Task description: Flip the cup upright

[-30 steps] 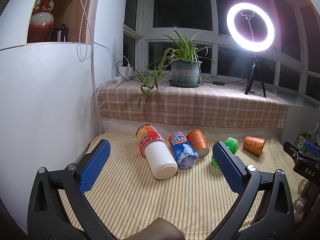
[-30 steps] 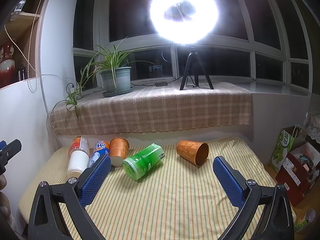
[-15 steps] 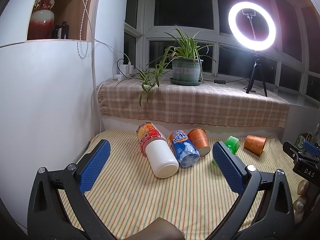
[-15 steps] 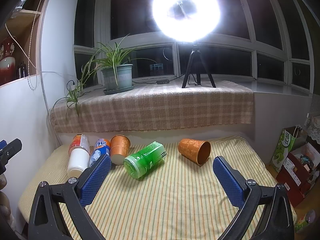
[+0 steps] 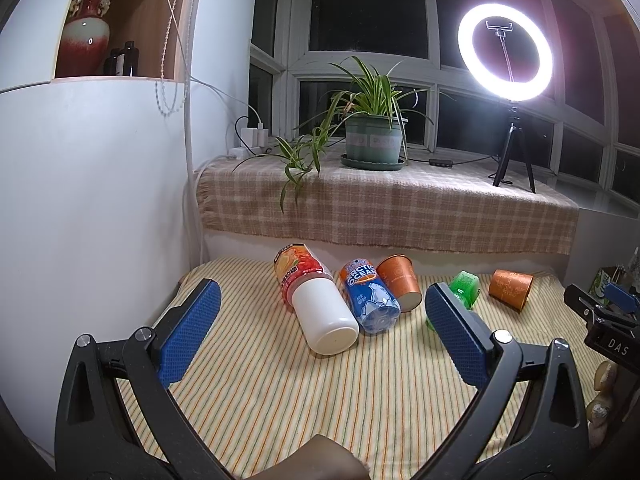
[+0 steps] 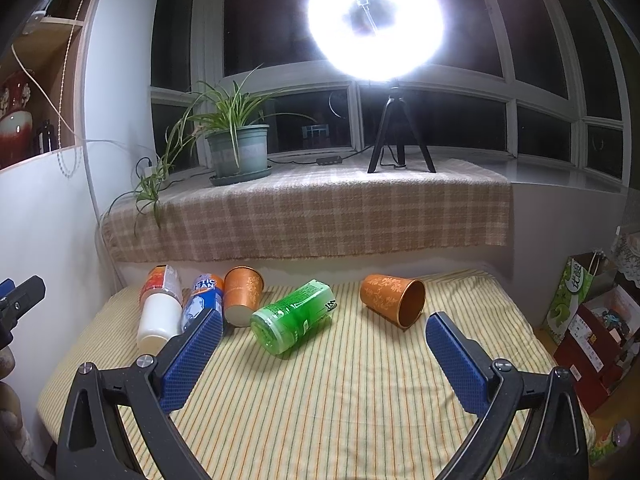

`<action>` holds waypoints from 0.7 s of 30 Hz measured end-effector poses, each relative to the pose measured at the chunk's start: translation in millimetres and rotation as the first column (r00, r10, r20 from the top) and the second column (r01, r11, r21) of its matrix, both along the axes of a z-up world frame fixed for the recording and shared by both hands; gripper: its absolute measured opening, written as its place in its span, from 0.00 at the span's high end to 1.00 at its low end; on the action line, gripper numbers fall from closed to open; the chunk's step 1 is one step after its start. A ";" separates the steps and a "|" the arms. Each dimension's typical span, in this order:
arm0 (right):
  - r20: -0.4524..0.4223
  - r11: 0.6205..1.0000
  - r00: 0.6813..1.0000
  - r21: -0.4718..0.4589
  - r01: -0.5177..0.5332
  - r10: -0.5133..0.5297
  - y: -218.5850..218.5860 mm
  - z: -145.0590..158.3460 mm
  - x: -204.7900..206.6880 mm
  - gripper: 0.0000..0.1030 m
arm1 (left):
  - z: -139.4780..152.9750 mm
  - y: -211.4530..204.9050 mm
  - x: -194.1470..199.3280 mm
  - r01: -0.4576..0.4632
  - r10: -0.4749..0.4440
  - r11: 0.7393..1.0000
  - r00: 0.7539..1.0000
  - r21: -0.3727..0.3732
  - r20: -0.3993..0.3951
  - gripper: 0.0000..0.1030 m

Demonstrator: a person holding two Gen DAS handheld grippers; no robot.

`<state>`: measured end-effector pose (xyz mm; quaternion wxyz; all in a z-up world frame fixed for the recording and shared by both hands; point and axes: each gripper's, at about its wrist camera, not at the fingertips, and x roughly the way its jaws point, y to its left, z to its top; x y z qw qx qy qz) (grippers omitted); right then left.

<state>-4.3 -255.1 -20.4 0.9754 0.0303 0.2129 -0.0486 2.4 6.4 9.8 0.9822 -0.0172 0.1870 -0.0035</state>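
Note:
Two orange cups lie on their sides on the striped cloth. One orange cup [image 6: 394, 299] lies at the right with its mouth toward me; it also shows in the left wrist view [image 5: 511, 289]. The other orange cup [image 6: 243, 295] lies among the bottles, also in the left wrist view [image 5: 400, 282]. My right gripper [image 6: 324, 354] is open and empty, short of the green bottle [image 6: 294, 316]. My left gripper [image 5: 322, 332] is open and empty, near the white-capped bottle [image 5: 316, 304].
A blue Arctic Ocean bottle [image 5: 370, 296] lies between the white-capped bottle and the left cup. A checked cloth ledge [image 6: 312, 208] behind holds a potted plant [image 6: 238, 152] and ring light tripod [image 6: 398, 136]. A white cabinet [image 5: 88, 200] stands left. Bags [image 6: 592, 312] sit right of the table.
Both grippers have edged slightly forward toward the objects; the scene sits a little lower and closer. Nothing on the cloth has moved.

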 end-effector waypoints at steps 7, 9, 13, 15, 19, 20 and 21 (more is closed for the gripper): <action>-0.005 1.000 1.000 -0.002 -0.012 0.012 2.5 0.7 0.9 0.00 | -7.4 3.1 -1.5 -0.007 0.007 1.000 1.000 -0.004 0.001 0.00; -0.008 1.000 1.000 0.000 -0.016 0.016 3.0 0.9 2.3 0.00 | -8.8 4.4 -1.8 -0.010 0.010 1.000 1.000 -0.006 0.000 0.00; -0.013 1.000 1.000 -0.001 -0.027 0.027 5.8 0.4 4.6 0.00 | -9.7 8.6 -2.8 -0.017 0.017 1.000 1.000 -0.010 -0.001 0.00; -0.017 0.999 0.999 -0.001 -0.034 0.034 7.2 -0.5 6.2 0.00 | -10.5 10.5 -3.1 -0.021 0.021 1.000 1.000 -0.012 -0.003 0.00; -0.026 0.999 0.998 0.000 -0.050 0.050 11.7 -2.2 10.5 0.00 | -12.6 14.3 -4.2 -0.033 0.033 0.999 0.999 -0.012 -0.009 0.00; -0.028 0.998 0.998 0.001 -0.055 0.055 12.3 -2.6 12.1 0.00 | -13.5 15.4 -4.4 -0.036 0.036 0.999 0.999 -0.011 -0.010 0.00; -0.031 0.998 0.998 0.002 -0.061 0.061 13.1 -2.9 14.6 0.00 | -14.4 16.9 -4.6 -0.041 0.041 0.999 0.999 -0.010 -0.012 0.00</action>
